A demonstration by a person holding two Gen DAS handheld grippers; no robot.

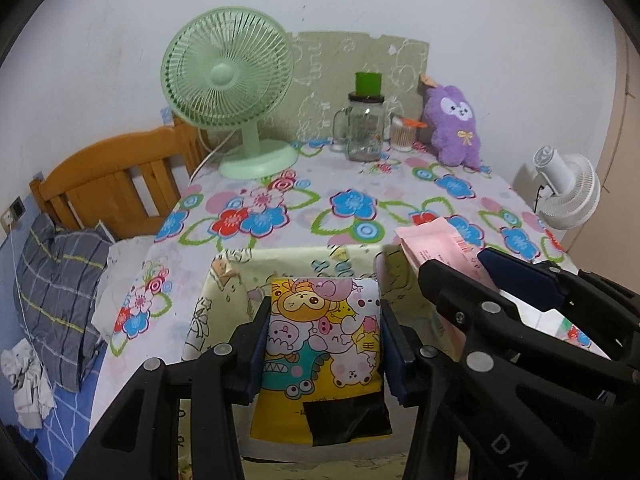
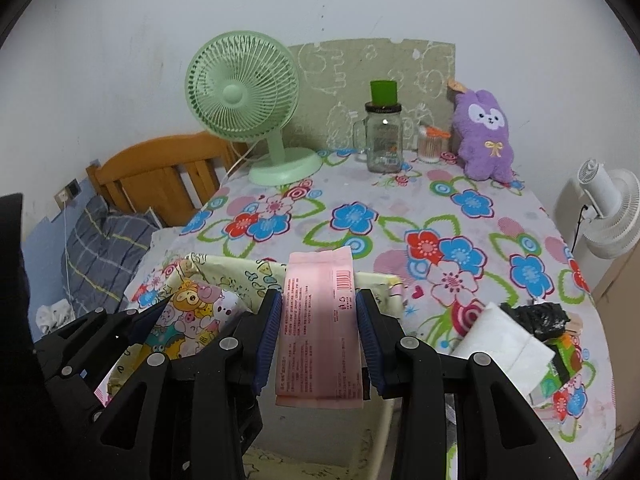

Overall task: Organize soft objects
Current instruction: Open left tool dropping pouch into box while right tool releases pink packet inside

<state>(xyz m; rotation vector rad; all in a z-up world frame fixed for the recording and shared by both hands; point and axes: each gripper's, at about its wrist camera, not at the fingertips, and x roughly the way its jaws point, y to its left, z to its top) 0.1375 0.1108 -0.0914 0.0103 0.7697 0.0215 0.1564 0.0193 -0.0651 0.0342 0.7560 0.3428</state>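
A: We had the left tool [image 1: 322, 344] clenched on the cartoon-print pack [image 1: 320, 344], and the right tool [image 2: 318, 336] clenched on the pink pack [image 2: 318, 328]. Both packs hung over the pale fabric bin [image 2: 224, 276] at the near edge of the worktop [image 2: 400, 216].

B: Our worry was the crowding. The 2 tools sat side by side, so we judged they could knock each other on the way down.

A: We also held soft packs by their sides; they could sag and slip. The bin's floppy rim could fold under a pack and send it off the worktop.
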